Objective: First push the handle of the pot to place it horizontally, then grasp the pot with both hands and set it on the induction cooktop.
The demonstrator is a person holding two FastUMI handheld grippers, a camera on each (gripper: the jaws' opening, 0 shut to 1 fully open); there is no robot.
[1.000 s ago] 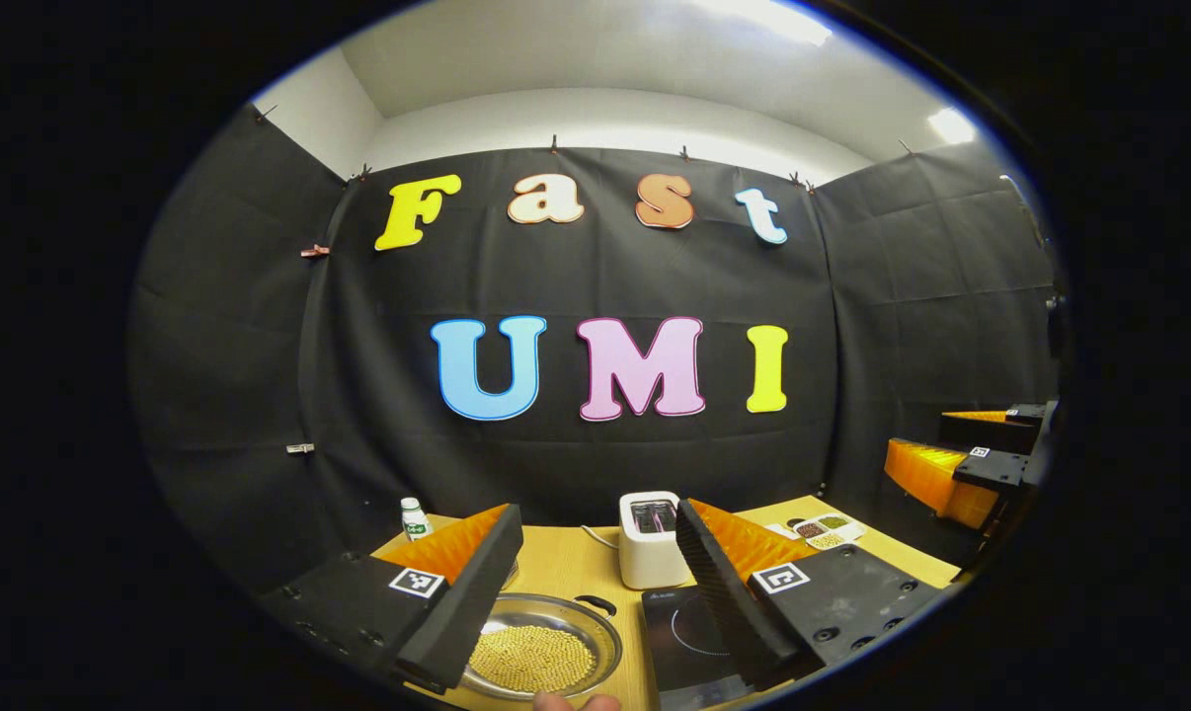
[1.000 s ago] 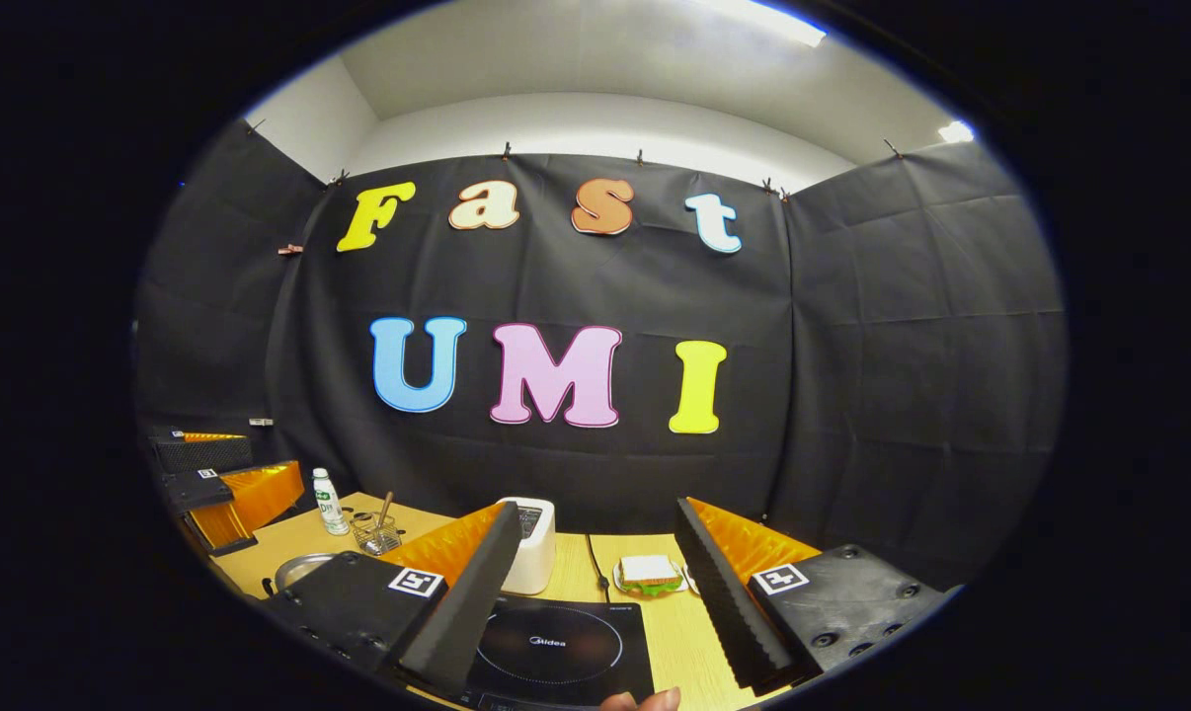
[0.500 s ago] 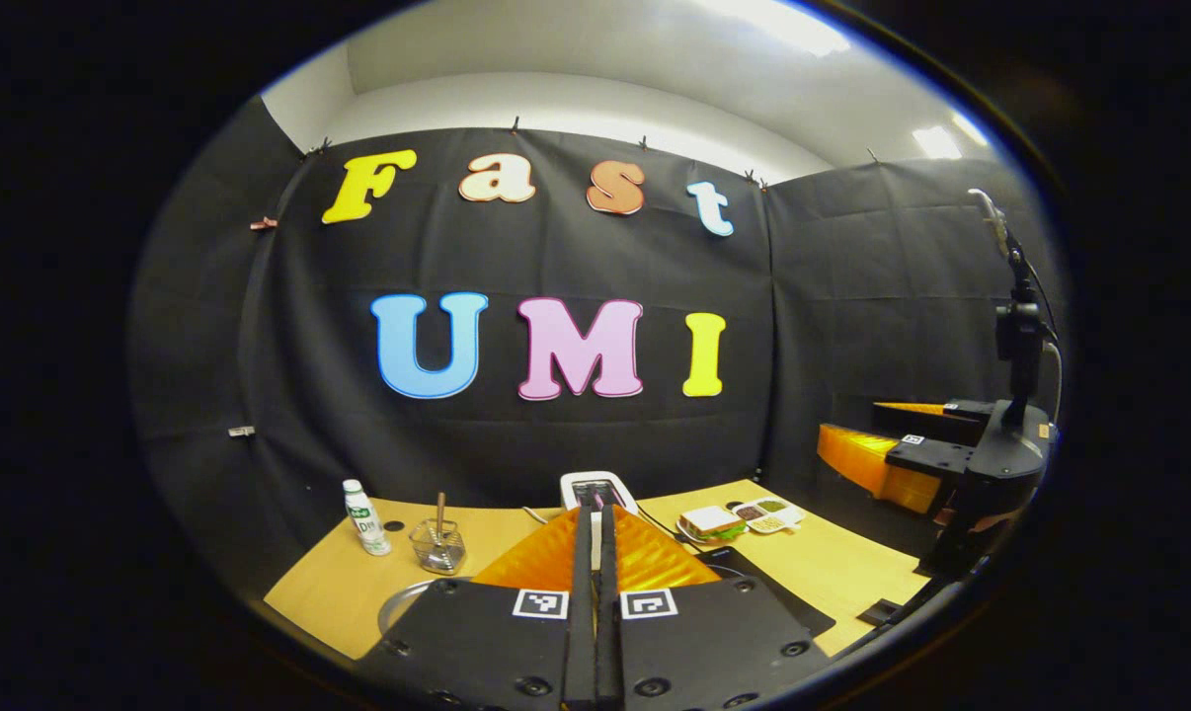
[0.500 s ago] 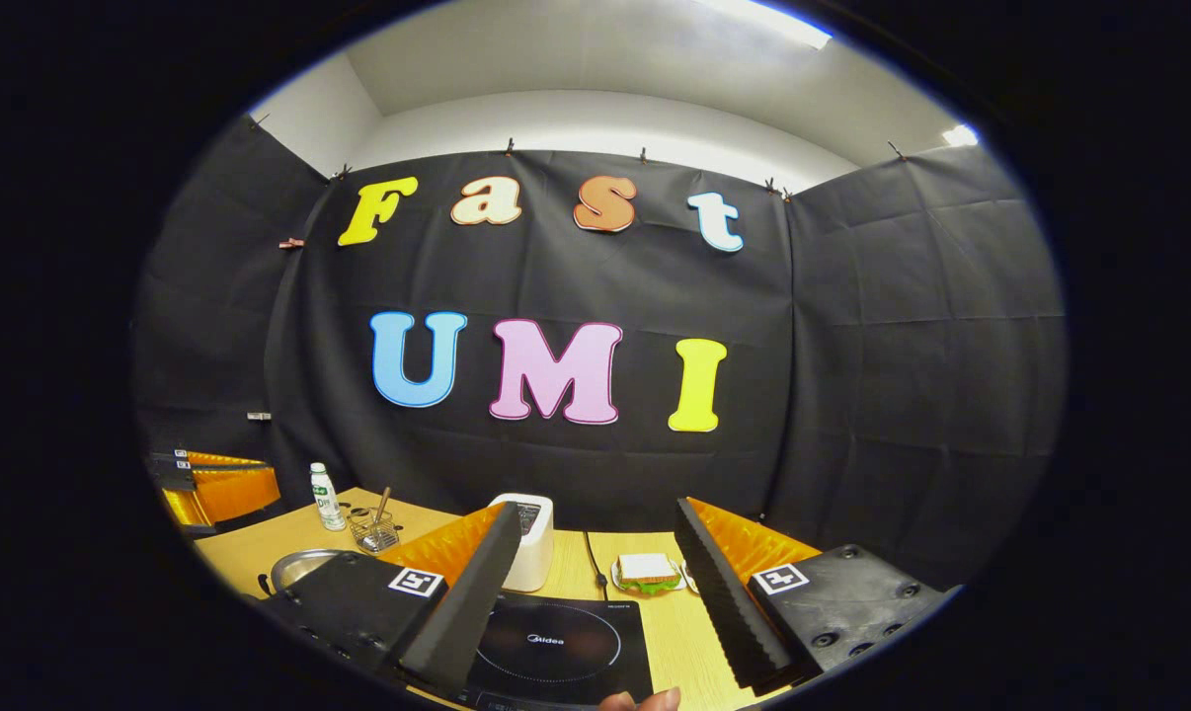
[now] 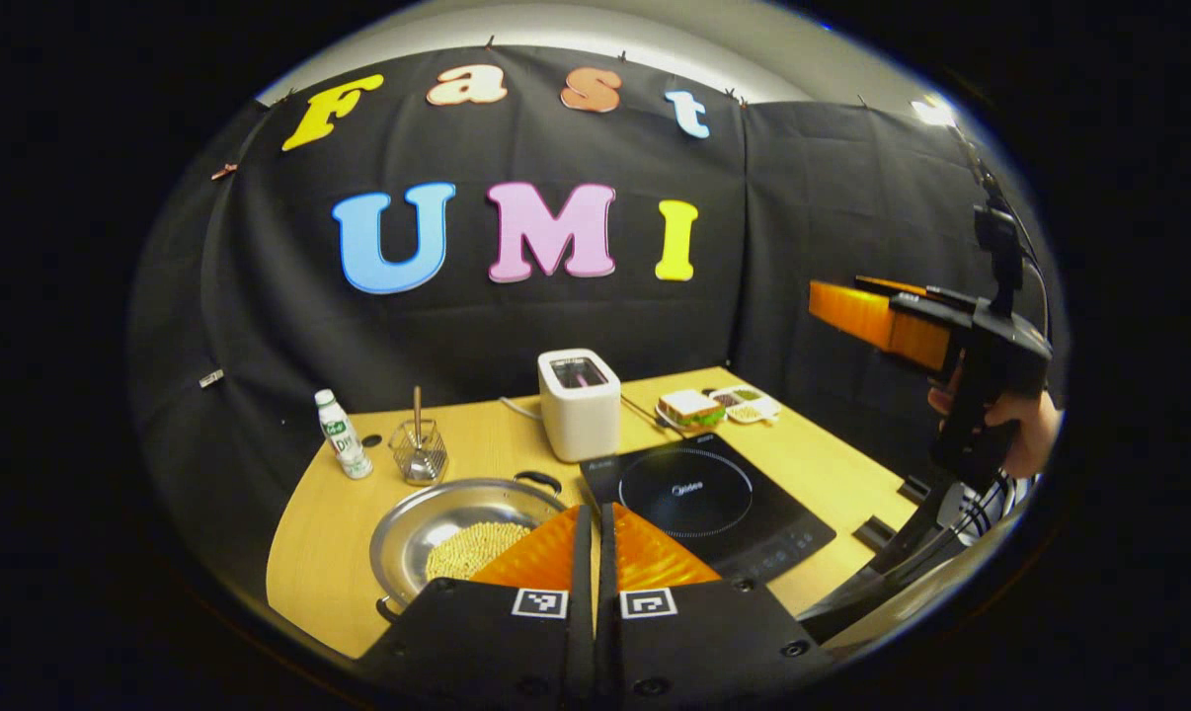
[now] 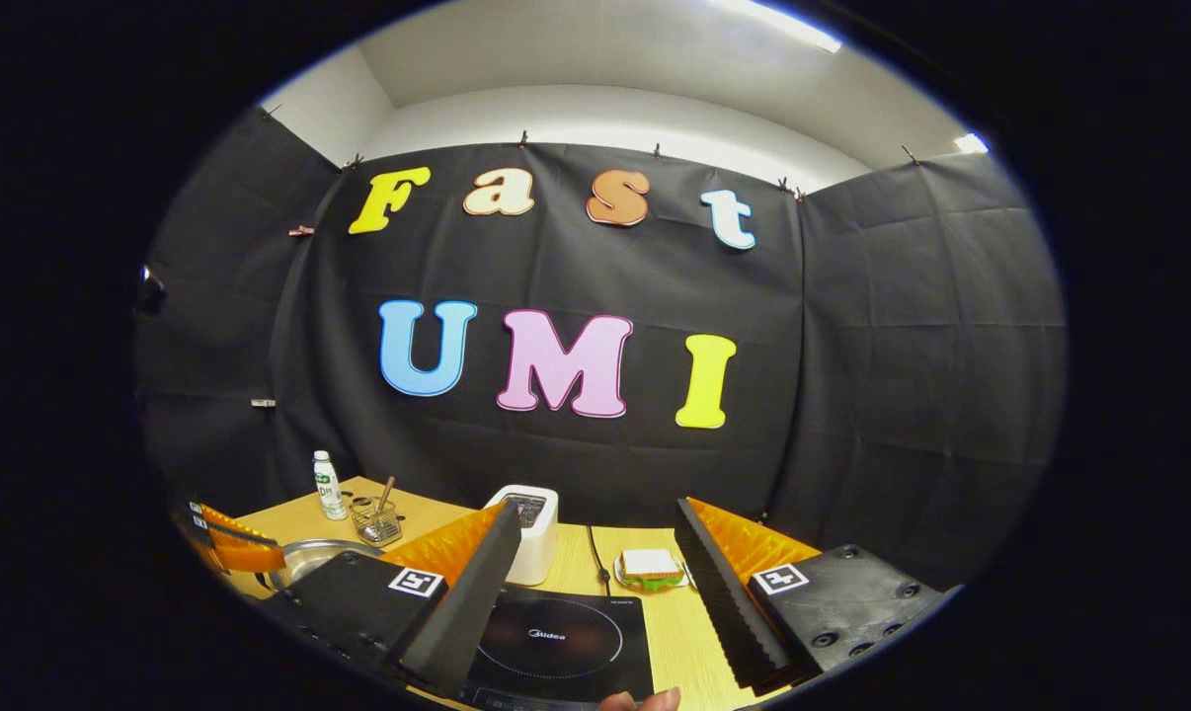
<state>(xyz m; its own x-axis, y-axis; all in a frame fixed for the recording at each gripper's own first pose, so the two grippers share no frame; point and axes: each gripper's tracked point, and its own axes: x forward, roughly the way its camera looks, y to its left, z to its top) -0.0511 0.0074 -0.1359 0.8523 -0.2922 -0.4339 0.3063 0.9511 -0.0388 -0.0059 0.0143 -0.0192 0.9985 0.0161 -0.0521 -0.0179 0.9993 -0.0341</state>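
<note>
While the pot (image 5: 457, 528) sits on the bench (image 5: 329, 533) just left of the induction cooktop (image 5: 709, 504), its shallow steel bowl holds a layer of small yellowish grains, and a dark loop handle (image 5: 538, 479) shows at the rim on the side nearest the cooktop's far corner. The cooktop's black glass carries nothing on its ring.

In the left gripper view, the left gripper (image 5: 595, 553) hovers above the pot's near rim on the cooktop side, its fingers pressed together with no gap and nothing between them — whether the tips touch the pot cannot be told. In the right gripper view, the right gripper (image 6: 595, 563) is over the cooktop's near edge with fingers spread wide, gripping nothing; the cooktop shows through the gap between them.

Behind the cooktop stands a white toaster (image 5: 580, 403), and to the toaster's right a sandwich (image 5: 690, 407) lies on a plate, with a small tray of mixed beans (image 5: 747, 405) just beyond it. Behind the pot, away from the cooktop, a wire basket (image 5: 419, 456) holds a stick, and a small white bottle (image 5: 339, 434) stands beside it. Off the cooktop's right, past the bench edge, a hand (image 5: 1000, 430) grips the right gripper's body.
</note>
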